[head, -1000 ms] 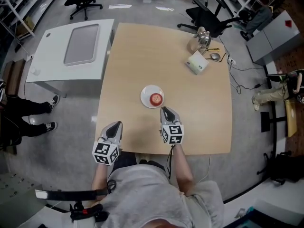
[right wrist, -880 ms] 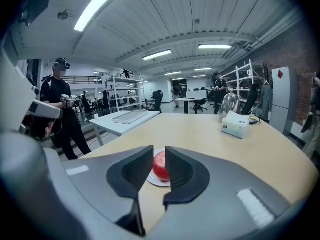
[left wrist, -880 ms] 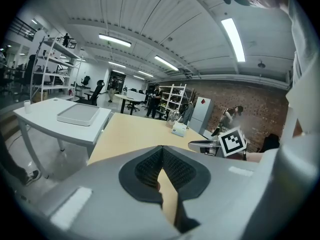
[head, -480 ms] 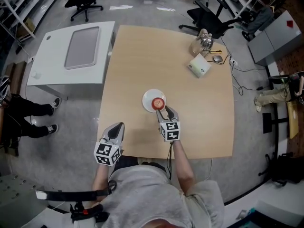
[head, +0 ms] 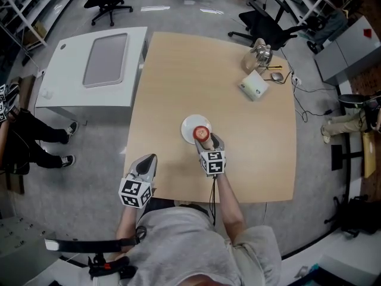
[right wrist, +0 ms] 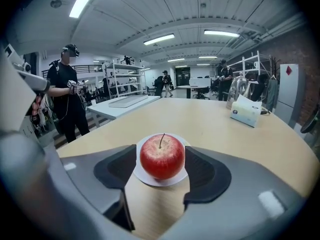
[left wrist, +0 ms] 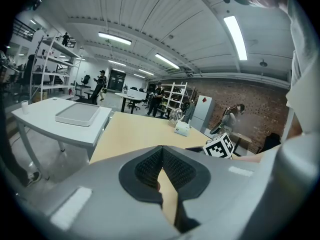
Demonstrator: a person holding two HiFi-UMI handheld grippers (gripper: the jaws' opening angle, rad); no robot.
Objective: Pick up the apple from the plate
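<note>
Vs a sec ago, our right claw (head: 206,139) has dropped fwd to the plate (head: 189,124). Its jaws, nearly shut then, are opening and flank the apple (right wrist: 162,156) w/o pressing. Apple's round, glossy red, stem up, on the small white disc; smooth pale-wood table (head: 250,148). Left claw (head: 146,158): ribbed black pads (left wrist: 148,167) pinched together, empty.

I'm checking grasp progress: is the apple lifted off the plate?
No, the right gripper view shows the apple resting on the white plate, between the opening jaws of the right gripper.
</note>
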